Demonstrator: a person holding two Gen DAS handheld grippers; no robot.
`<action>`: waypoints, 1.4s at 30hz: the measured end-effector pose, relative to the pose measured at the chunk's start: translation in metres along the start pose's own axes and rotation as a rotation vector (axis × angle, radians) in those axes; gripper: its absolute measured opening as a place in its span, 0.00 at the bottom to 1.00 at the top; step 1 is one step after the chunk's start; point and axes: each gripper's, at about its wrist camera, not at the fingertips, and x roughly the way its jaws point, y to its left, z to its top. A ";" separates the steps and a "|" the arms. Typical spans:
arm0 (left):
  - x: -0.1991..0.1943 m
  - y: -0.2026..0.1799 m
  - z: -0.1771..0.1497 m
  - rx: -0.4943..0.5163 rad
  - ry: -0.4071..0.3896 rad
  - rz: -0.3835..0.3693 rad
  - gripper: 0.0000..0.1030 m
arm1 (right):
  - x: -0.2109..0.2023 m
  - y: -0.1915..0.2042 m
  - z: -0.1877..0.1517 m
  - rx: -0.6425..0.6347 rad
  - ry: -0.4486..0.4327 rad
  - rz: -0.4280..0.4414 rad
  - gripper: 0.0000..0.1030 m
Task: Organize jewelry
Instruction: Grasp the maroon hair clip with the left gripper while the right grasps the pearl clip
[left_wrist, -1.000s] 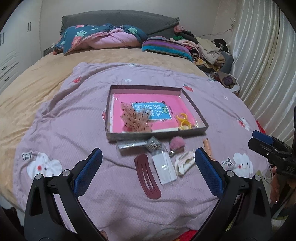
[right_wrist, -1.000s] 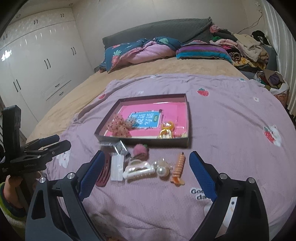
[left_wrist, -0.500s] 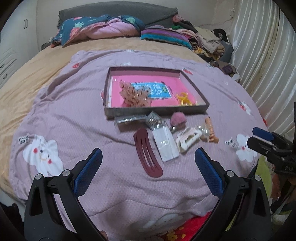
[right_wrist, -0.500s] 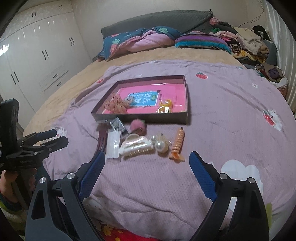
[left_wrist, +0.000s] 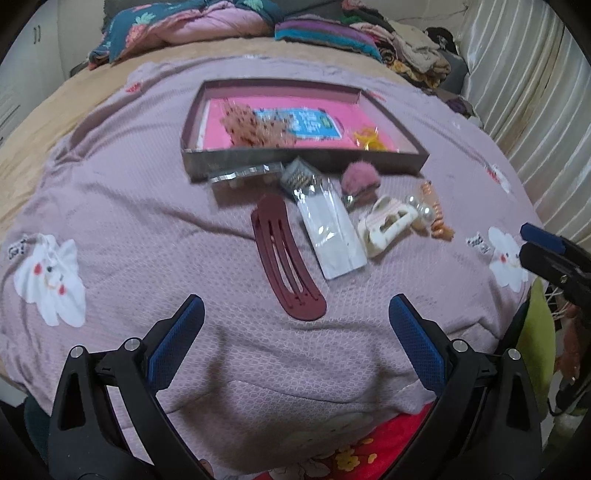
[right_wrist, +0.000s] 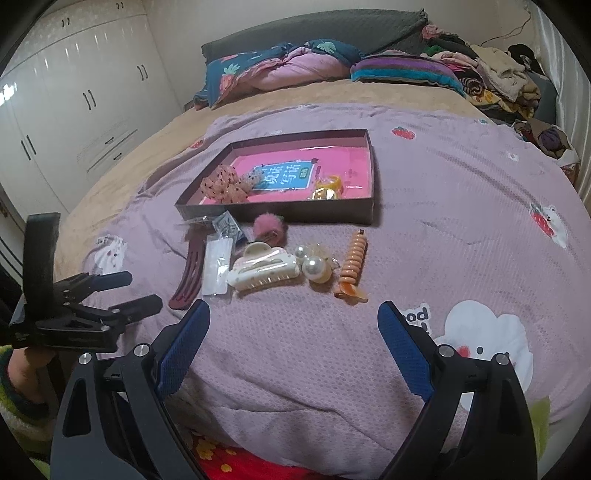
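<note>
On the lilac blanket (right_wrist: 443, 206), your landmark is the shallow box (right_wrist: 369, 212) with a pink lining. Inside it: one dotted scrunchie (right_wrist: 223, 184) and one yellow clip (right_wrist: 327, 186). Just in front of the box lie one maroon snap clip (left_wrist: 286, 258), one white packet (left_wrist: 332, 232), one cream claw clip (right_wrist: 264, 269), one pink pompom (right_wrist: 267, 227), two pearls (right_wrist: 314, 264) and one orange spiral tie (right_wrist: 352, 267). Your left gripper (left_wrist: 293, 338) and right gripper (right_wrist: 293, 341) hover in front of these items, jaws spread wide and empty.

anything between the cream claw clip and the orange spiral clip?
Yes: pearl hair ties lie between the cream claw clip and the orange spiral clip, clearest in the right wrist view. The nearer pearl looks to be touching the claw clip.
</note>
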 end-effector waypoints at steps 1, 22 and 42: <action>0.004 0.000 0.000 -0.002 0.007 0.000 0.91 | 0.001 -0.001 0.000 -0.001 0.003 -0.002 0.89; 0.058 0.013 0.022 -0.042 0.076 0.071 0.26 | 0.068 -0.022 0.020 -0.194 0.108 -0.093 0.87; 0.059 0.019 0.035 -0.040 0.086 0.082 0.21 | 0.130 -0.012 0.049 -0.306 0.145 -0.040 0.35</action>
